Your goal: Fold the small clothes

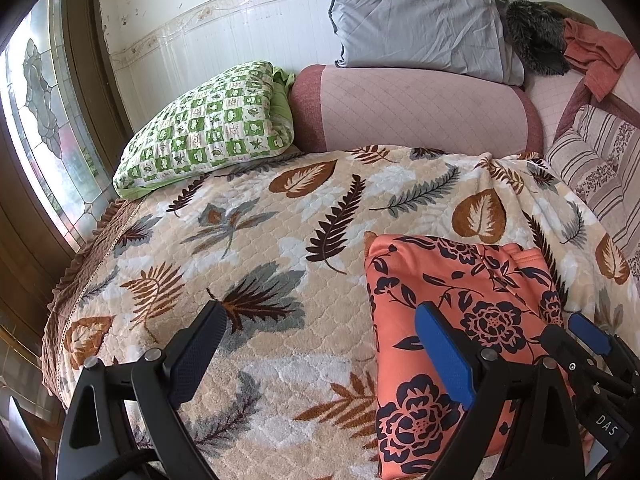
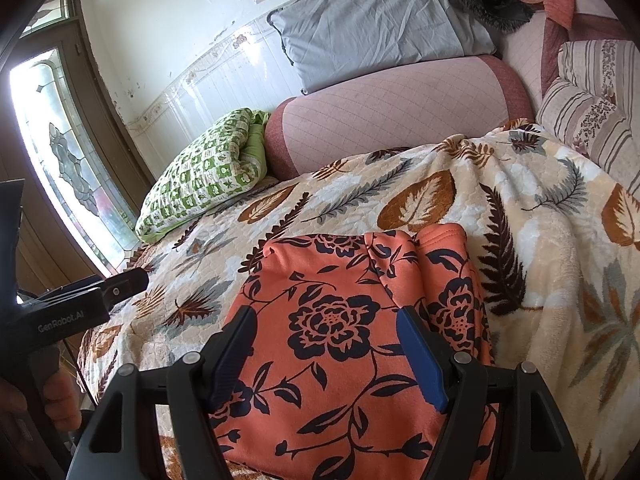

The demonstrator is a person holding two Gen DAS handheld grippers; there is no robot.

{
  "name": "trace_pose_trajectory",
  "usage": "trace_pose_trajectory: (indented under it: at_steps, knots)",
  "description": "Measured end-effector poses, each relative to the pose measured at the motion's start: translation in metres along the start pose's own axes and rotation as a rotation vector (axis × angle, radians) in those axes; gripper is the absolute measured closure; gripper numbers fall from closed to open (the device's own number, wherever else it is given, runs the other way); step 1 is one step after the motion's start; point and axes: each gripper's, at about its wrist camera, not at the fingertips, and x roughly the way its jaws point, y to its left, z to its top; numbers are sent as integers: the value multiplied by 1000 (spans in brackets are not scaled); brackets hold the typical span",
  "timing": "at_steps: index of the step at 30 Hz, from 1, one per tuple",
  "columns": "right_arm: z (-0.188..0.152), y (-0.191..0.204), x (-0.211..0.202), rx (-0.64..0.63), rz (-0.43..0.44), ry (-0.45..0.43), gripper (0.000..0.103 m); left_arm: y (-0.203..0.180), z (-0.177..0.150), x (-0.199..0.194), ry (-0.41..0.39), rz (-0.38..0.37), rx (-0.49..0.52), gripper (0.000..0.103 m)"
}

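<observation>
two views. left wrist: the left gripper (image 1: 320,356) hangs with jaws spread wide over the leaf blanket (image 1: 260,240); the folded coral floral garment (image 1: 460,300) lies beside it. right wrist: the right gripper (image 2: 326,354) has jaws spread, empty, above that garment (image 2: 340,320) on the bed.

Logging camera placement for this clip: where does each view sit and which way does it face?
Left wrist: on the left tool, angled down at the leaf blanket; right tool at its right edge.
Right wrist: on the right tool, above the orange floral garment; left tool and hand at left.
Shared: garment, blanket, green pillow.
</observation>
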Motion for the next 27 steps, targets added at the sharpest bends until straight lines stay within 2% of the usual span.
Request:
trace_pose_trajectory:
  at_steps: [27]
  knots:
    - [-4,-8,-4,2,-29,0,28,-2,-1,4,4,-3,-4,8]
